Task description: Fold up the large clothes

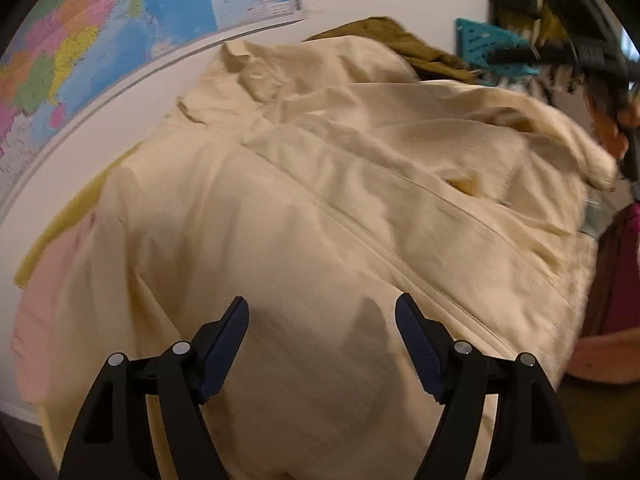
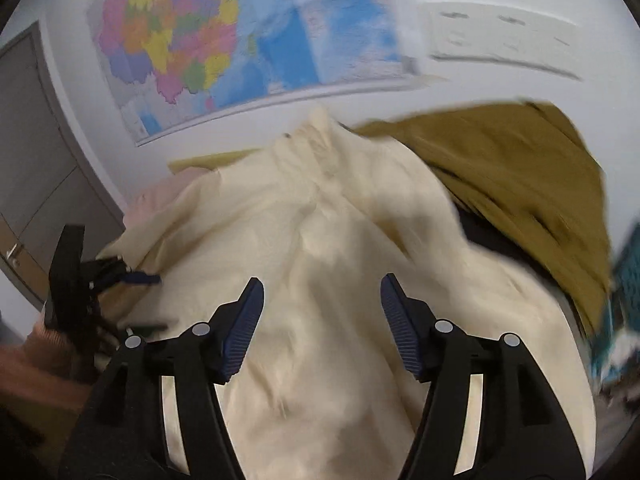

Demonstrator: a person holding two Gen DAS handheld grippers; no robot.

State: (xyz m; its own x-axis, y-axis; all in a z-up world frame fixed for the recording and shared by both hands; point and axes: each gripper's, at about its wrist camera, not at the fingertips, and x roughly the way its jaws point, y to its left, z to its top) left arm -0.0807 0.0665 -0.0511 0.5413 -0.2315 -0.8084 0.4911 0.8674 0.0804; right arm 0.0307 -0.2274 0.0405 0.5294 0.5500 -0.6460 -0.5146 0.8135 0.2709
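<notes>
A large cream jacket (image 1: 320, 184) lies spread on the surface, collar toward the wall, a sleeve folded across at the right. It also fills the right wrist view (image 2: 328, 264). My left gripper (image 1: 322, 306) is open and empty just above the jacket's lower part. My right gripper (image 2: 322, 286) is open and empty above the jacket's middle. The right gripper also shows at the top right of the left wrist view (image 1: 560, 40). The left gripper shows at the left of the right wrist view (image 2: 100, 280).
An olive-brown garment (image 2: 520, 172) lies behind the jacket by the wall. A pink cloth (image 1: 44, 304) and a yellow-green cloth (image 1: 80, 204) lie under the jacket's left side. A teal basket (image 1: 484, 44) stands at the right. A map (image 1: 100, 28) hangs on the wall.
</notes>
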